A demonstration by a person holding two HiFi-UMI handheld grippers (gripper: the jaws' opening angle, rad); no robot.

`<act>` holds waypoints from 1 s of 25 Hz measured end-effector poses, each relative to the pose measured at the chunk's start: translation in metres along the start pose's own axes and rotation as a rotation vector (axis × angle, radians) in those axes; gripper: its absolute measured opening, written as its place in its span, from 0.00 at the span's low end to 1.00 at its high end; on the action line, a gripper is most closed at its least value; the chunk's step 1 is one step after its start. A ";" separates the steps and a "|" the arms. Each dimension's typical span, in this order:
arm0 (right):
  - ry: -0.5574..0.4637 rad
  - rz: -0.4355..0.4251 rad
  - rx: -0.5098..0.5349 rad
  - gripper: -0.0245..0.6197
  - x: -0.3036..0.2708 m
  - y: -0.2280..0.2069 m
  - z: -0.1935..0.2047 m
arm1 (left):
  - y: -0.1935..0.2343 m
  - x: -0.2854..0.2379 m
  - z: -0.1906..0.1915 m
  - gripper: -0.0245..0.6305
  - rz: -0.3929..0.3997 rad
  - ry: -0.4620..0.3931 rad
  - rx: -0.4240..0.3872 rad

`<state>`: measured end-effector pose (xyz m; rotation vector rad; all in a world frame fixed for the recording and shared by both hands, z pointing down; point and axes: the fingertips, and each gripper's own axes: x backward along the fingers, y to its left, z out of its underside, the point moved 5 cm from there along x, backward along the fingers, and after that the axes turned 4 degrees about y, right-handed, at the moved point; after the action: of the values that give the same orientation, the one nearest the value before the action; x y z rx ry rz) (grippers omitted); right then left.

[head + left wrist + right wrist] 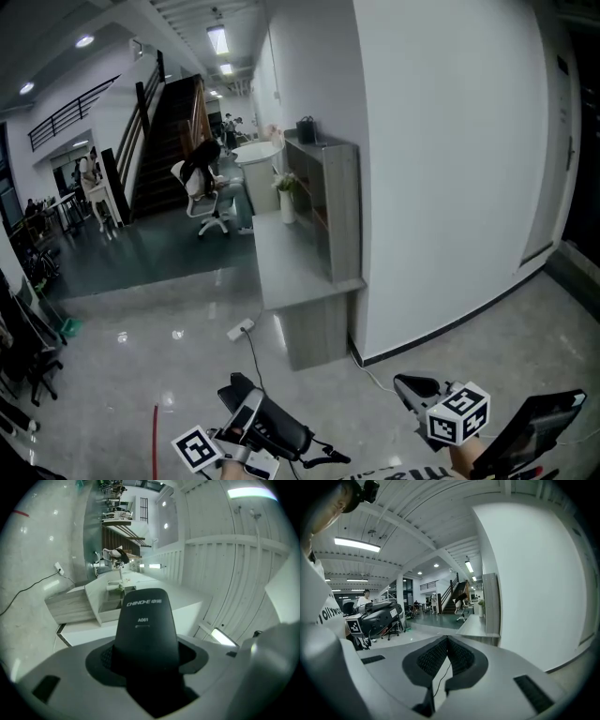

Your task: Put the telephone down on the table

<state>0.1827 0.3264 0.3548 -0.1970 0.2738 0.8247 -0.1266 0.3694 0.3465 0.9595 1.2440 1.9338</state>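
Observation:
My left gripper (pixel 248 408), low at the left of the head view, is shut on a black telephone (pixel 277 427). In the left gripper view the telephone (pixel 145 630) stands between the jaws, and its printed end points toward the long grey table (pixel 159 592). That table (pixel 286 272) runs along the white wall ahead, well beyond both grippers. My right gripper (pixel 414 384) hovers low at the right with its marker cube behind it. Its jaws (pixel 446 641) meet at the tips with nothing between them. The right gripper view also catches the telephone (pixel 379 615) off to the left.
A grey shelf unit (pixel 330 202) and a vase with a plant (pixel 286 199) stand on the table. A power strip (pixel 240 329) and its cable lie on the glossy floor before it. Farther back are a person on an office chair (pixel 208 183) and a staircase (pixel 173 131).

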 end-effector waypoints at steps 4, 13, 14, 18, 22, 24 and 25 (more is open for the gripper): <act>0.013 -0.018 0.013 0.05 -0.017 0.009 -0.003 | 0.011 0.003 -0.009 0.46 -0.005 -0.004 0.023; 0.039 -0.056 0.034 0.05 -0.047 0.019 -0.007 | 0.023 0.001 -0.019 0.46 -0.009 0.014 0.026; 0.038 -0.069 0.037 0.05 -0.052 0.022 -0.008 | 0.026 0.001 -0.021 0.46 -0.016 0.016 0.026; 0.034 -0.114 0.054 0.05 -0.075 0.025 -0.015 | 0.030 -0.008 -0.027 0.46 -0.016 0.008 0.028; 0.032 -0.145 0.061 0.05 -0.099 0.017 -0.028 | 0.035 -0.020 -0.033 0.46 -0.024 0.008 0.049; 0.025 -0.156 0.055 0.05 -0.110 0.010 -0.034 | 0.038 -0.027 -0.039 0.46 -0.034 0.006 0.042; 0.023 -0.160 0.052 0.05 -0.116 0.006 -0.035 | 0.040 -0.031 -0.043 0.46 -0.037 0.001 0.040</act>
<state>0.0976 0.2398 0.3575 -0.1771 0.2972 0.6567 -0.1513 0.3108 0.3642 0.9492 1.2969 1.8871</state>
